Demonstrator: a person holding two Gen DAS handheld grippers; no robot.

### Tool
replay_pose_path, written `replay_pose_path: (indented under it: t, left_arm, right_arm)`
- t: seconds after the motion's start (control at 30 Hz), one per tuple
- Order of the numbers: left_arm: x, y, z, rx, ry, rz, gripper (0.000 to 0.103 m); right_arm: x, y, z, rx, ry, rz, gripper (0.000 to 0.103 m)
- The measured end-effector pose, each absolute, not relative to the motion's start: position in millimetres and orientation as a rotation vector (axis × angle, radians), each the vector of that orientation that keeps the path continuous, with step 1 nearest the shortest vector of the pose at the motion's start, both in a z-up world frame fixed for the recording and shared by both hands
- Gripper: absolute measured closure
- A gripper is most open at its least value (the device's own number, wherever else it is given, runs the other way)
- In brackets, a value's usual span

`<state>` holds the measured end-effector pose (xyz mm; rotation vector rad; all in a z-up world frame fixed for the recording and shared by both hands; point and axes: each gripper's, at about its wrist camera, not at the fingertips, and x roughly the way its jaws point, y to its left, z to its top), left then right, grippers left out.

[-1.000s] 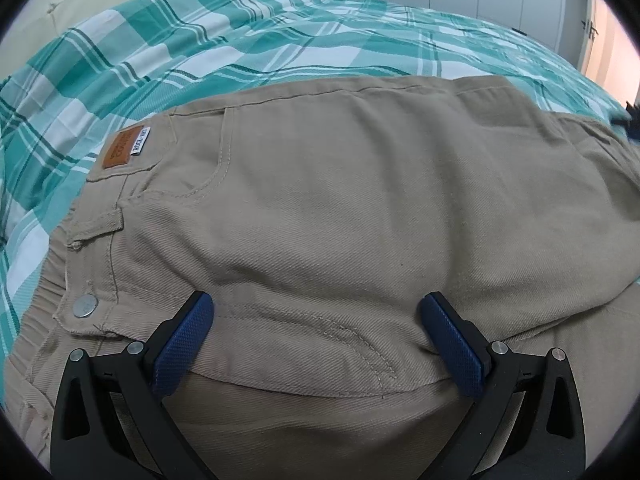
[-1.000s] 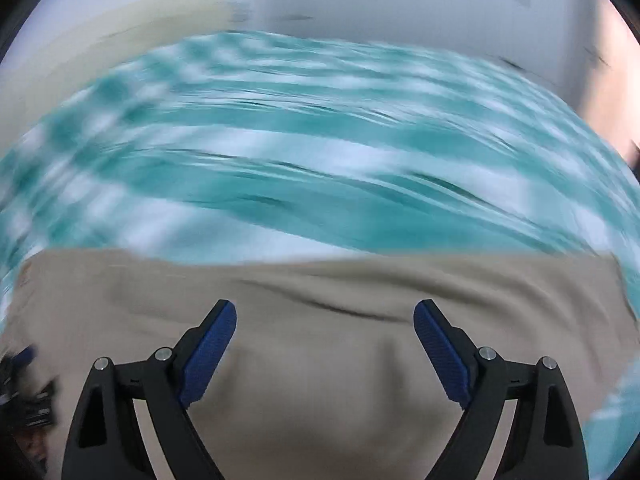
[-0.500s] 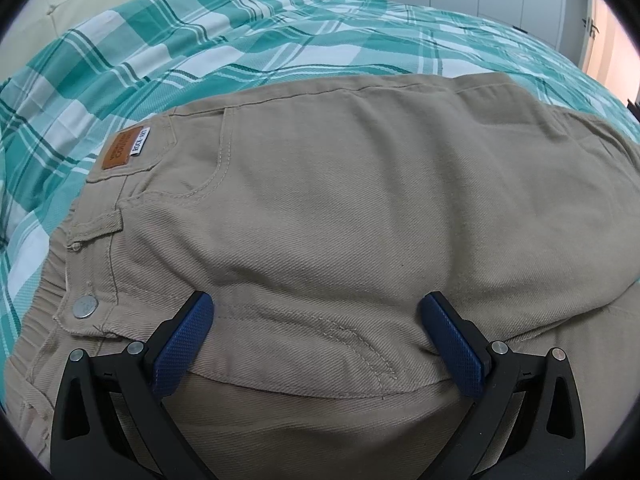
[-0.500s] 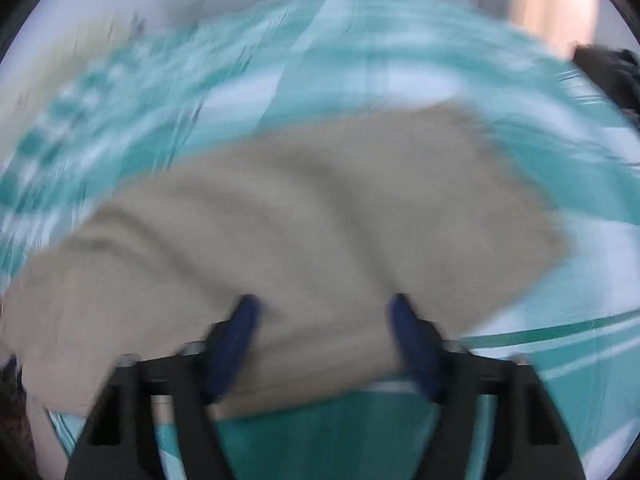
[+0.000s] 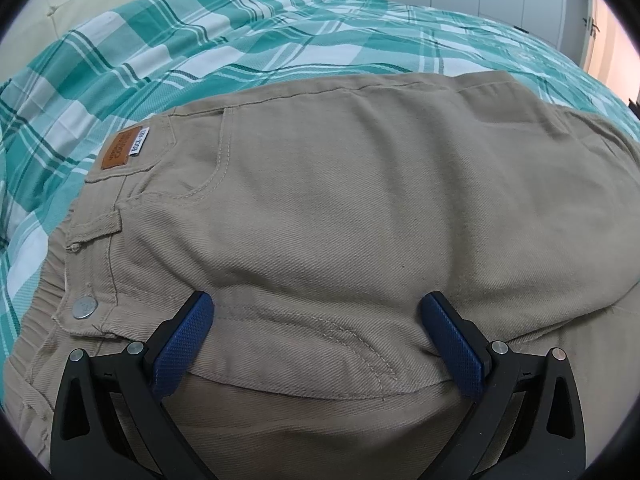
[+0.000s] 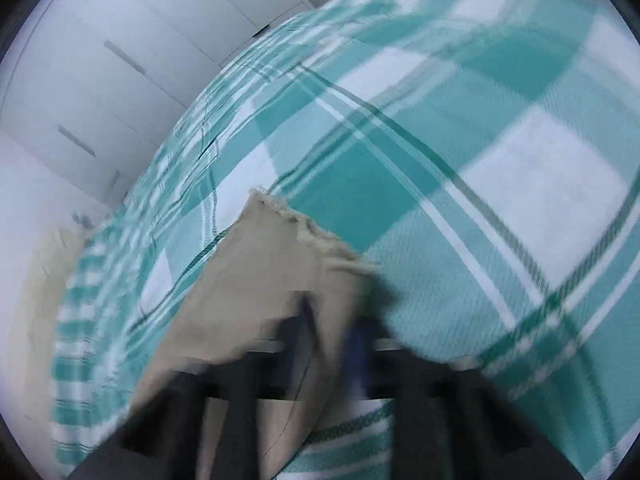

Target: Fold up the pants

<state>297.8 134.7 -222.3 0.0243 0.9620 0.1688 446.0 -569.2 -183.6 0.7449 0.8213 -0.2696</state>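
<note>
Tan pants lie flat on the bed, waistband to the left with a metal button and a brown label. My left gripper is open, its blue pads resting on the cloth near the fly. In the blurred right wrist view my right gripper is shut on the frayed hem end of a pant leg, lifted and tilted over the bedspread.
A teal and white plaid bedspread covers the bed and also shows in the right wrist view. White wardrobe doors stand behind. A cream headboard is at the far left.
My right gripper has closed on the pant leg hem and swung and rotated with it. The far leg cloth shifted slightly in the left view. My left gripper has not moved.
</note>
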Motion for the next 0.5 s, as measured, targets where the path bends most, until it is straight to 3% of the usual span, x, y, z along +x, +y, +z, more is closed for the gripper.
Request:
replay_pose_path:
  t: [0.17,0.3,0.4,0.5]
  left_arm:
    - [297,135,-223,0.017,0.959,0.166,0.001]
    - [297,135,-223,0.018,0.96,0.166,0.001]
    - [298,135,-222,0.022,0.965,0.168,0.001]
    - [300,134,-222,0.032,0.976,0.173,0.001]
  right_arm:
    - [423,-504,-103,0.443,0.746,0.045,0.098]
    - [320,-440,-42,0.226,0.706,0.326,0.098]
    - [243,-449,-40,0.283,0.704,0.346,0.098]
    - [177,-508,-75,0.434,0.763,0.159,0.098]
